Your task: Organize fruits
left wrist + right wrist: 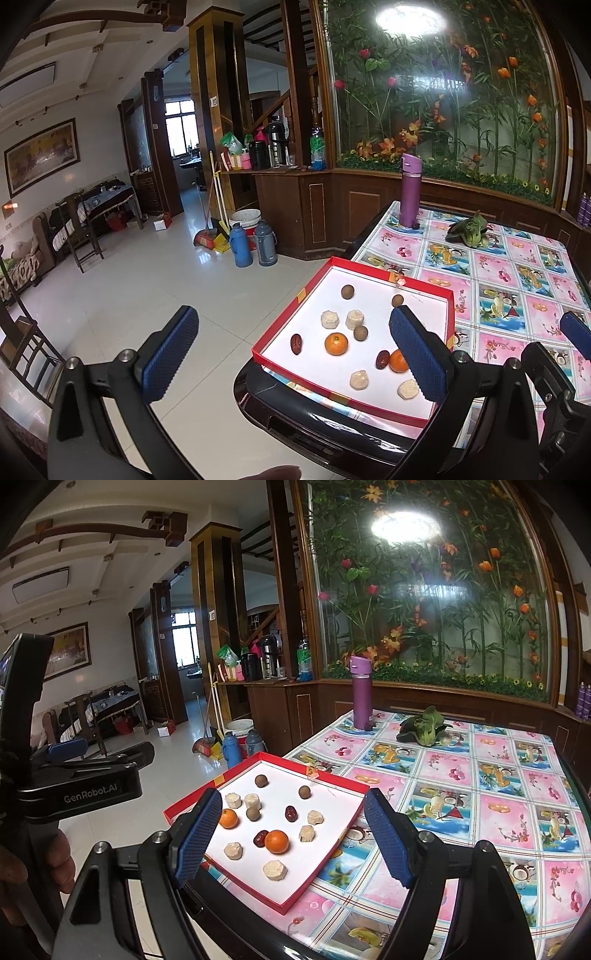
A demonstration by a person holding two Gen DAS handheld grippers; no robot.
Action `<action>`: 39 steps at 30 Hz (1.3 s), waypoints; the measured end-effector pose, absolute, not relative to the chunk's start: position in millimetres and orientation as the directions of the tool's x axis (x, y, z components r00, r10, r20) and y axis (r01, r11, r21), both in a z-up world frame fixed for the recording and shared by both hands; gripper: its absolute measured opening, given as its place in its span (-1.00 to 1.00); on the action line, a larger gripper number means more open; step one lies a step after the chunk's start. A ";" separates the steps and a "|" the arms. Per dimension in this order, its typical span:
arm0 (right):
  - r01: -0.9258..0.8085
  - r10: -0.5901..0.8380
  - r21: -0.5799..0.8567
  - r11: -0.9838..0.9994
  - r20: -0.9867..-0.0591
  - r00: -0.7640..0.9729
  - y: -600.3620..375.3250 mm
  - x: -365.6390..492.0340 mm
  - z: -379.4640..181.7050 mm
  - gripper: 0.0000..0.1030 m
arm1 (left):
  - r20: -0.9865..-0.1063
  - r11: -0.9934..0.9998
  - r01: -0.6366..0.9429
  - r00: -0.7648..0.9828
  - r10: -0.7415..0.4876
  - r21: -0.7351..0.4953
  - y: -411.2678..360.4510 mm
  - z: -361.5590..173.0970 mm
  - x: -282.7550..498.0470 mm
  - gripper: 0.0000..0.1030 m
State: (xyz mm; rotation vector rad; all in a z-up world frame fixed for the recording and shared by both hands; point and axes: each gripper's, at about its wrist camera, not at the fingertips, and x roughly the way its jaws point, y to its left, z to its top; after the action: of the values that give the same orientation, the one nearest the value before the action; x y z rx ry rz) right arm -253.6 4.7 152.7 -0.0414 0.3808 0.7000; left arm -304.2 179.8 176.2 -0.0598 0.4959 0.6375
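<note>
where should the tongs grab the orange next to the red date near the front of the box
Across its round middle, from above: the orange sits on the red box floor with a red date touching its left. Set the right tongs, open, front-to-back so neither finger catches the date.

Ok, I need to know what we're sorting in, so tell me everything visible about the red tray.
The red tray is a shallow, square box lid, cardboard by its look, with red walls and a white floor. It lies flat at the table's near-left corner on the floral tablecloth, holding scattered oranges, dates, brown round fruits and pale chunks. Neither gripper touches it.
</note>
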 end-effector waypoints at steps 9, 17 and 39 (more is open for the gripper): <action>-0.643 0.619 0.068 0.763 -0.363 0.696 16.7 -255.9 150.3 0.53 | -0.461 0.809 -0.582 0.697 0.549 0.083 186.5 175.2 -303.9 1.00; -0.646 0.618 0.061 0.761 -0.372 0.693 22.0 -255.9 148.6 0.53 | -0.457 0.814 -0.578 0.708 0.539 0.064 194.3 174.4 -307.2 1.00; -0.641 0.604 0.051 0.766 -0.401 0.689 38.2 -252.8 139.8 0.53 | -0.474 0.825 -0.562 0.713 0.517 0.054 206.9 159.0 -305.7 1.00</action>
State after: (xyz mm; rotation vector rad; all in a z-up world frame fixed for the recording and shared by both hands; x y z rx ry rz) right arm -252.8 38.2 139.8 -0.0960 0.4133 0.6975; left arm -305.7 206.9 159.0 -0.0963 0.4954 0.5985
